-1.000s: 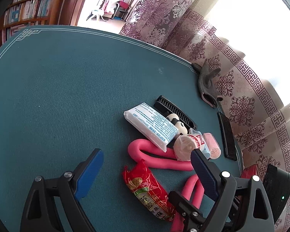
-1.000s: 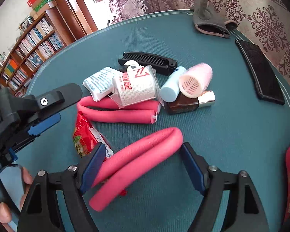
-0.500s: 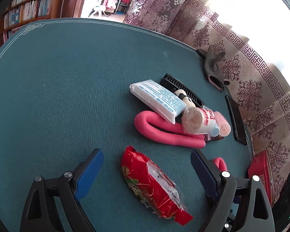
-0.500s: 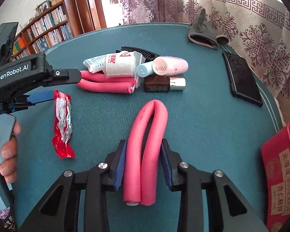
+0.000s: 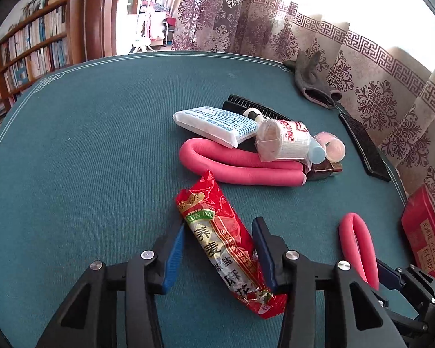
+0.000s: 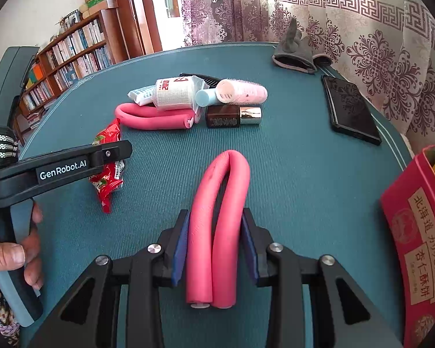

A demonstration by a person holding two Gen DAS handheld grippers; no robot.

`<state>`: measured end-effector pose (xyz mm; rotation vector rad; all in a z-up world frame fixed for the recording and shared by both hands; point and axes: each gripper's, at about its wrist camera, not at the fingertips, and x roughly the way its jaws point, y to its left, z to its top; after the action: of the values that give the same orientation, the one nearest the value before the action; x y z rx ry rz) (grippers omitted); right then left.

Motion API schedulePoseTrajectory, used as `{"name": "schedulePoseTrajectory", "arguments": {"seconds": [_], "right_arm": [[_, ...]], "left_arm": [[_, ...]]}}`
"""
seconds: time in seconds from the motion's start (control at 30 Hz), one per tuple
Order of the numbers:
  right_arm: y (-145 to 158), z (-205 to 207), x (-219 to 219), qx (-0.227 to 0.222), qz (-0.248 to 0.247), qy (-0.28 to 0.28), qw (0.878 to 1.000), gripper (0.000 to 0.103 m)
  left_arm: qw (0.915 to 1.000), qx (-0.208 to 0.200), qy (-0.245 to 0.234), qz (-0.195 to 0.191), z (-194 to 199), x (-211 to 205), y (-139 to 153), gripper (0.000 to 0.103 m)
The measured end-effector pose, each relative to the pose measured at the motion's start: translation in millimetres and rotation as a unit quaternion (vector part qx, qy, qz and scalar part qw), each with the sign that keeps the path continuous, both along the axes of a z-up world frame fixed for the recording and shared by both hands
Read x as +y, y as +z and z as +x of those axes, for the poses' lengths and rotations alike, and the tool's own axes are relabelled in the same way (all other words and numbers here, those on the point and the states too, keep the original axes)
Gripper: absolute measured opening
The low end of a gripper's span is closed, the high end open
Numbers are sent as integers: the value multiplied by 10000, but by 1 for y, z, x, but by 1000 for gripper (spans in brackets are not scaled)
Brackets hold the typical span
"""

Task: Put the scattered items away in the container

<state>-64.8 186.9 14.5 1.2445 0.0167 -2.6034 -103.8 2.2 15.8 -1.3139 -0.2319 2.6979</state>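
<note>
Pick-up step, both hands at once. My right gripper (image 6: 214,249) has its jaws clenched on the folded pink roller (image 6: 217,226), pads pressed against both legs, the fold pointing away from me. My left gripper (image 5: 217,249) has jaws closing around the red packet (image 5: 226,249); the right pad looks to touch the wrapper, the left pad shows a sliver of gap, so I judge that grip not yet firm.

Landmark: the red box (image 6: 417,246), standing open at the worktop's (image 6: 290,159) right edge. I take it for the container. The roller lies just left of the box; the packet well left of it, beyond the roller. The remaining pile sits far-left of the box: second roller (image 6: 153,117), white pack (image 5: 217,123), wrapped roll (image 6: 174,92), curler (image 6: 243,91), brown bottle (image 6: 232,117), comb (image 5: 255,108).

Next move, as I judge it: lift the roller clear and carry it right to the box mouth; the foam may spring apart on release. Finish closing the left jaws before lifting, as the wrapper looks slippery.

Room: bare worktop between roller and box. A phone (image 6: 351,110) lies behind the box near the edge, a grey glove (image 6: 295,55) at the far edge. Curtain hangs close behind the box.
</note>
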Motion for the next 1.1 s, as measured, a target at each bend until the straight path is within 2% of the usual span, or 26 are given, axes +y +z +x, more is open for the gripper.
{"name": "schedulePoseTrajectory", "arguments": {"seconds": [0.07,0.17,0.6,0.87,1.1], "right_arm": [[1,3,6,8,-63,-86,9999,37],[2,8,17,28,-211,-241,9995,37],[34,35,44,523,-628,-464,9956,37],[58,50,65,859,-705,-646,9917,37],[69,63,100,1046,-685,-1013,9870,37]], "left_arm": [[9999,-2,-61,84,6,2,1,34],[9998,16,-146,103,14,6,2,30],[9988,204,-451,-42,37,30,19,30],[9979,373,-506,-143,44,43,35,30],[9956,509,-753,-232,49,70,46,30]]}}
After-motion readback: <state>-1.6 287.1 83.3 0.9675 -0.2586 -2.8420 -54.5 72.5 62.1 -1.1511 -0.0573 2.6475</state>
